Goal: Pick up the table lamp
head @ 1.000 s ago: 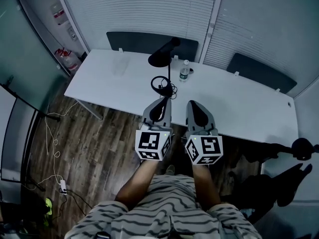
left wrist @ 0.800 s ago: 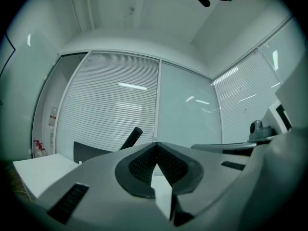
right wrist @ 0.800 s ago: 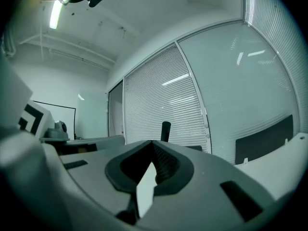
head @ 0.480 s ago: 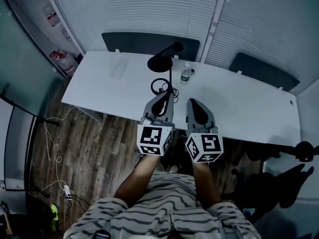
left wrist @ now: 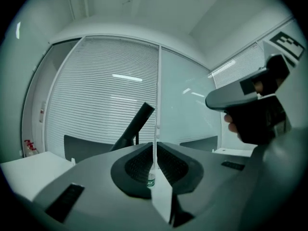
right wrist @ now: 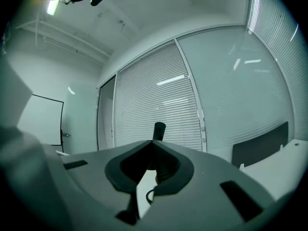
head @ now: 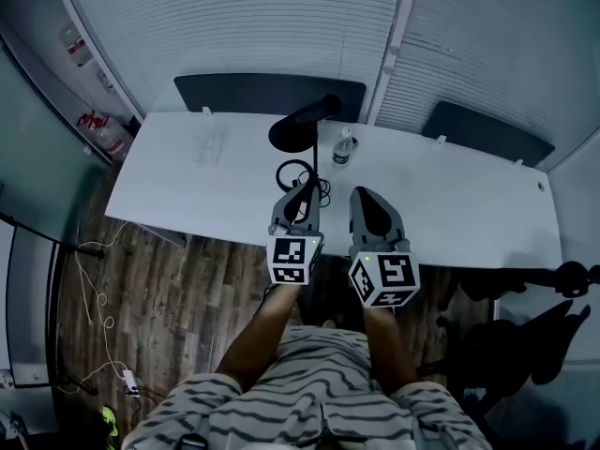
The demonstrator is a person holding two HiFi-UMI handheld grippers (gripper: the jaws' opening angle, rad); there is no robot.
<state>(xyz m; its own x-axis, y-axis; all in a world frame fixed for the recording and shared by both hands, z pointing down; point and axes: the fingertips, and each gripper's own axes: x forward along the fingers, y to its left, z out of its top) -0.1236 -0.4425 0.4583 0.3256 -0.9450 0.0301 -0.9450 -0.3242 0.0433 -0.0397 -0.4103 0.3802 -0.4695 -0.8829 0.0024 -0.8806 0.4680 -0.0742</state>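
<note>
A black table lamp (head: 294, 131) stands on the white table (head: 450, 204). Its round head hangs low to the left and its arm slants up to the right. The thin stem drops to a coiled black cord (head: 297, 172). My left gripper (head: 305, 185) is shut and empty, its tip just short of the cord, below the lamp head. My right gripper (head: 362, 194) is shut and empty beside it. The left gripper view shows its jaws (left wrist: 154, 144) meeting, the lamp arm (left wrist: 136, 125) beyond. The right gripper view, past its own tip (right wrist: 150, 142), shows the lamp arm's end (right wrist: 159, 130).
A small water bottle (head: 343, 145) stands right of the lamp. A clear item (head: 207, 144) lies on the table's left part. Two dark panels (head: 268, 92) rise behind the table, blinds beyond. A black stand (head: 562, 277) is at the right, cables (head: 101, 279) on the wooden floor.
The person has stepped closer to the table. Both grippers now reach further over it, the left tip nearer the cord and lamp stem. Both stay shut.
</note>
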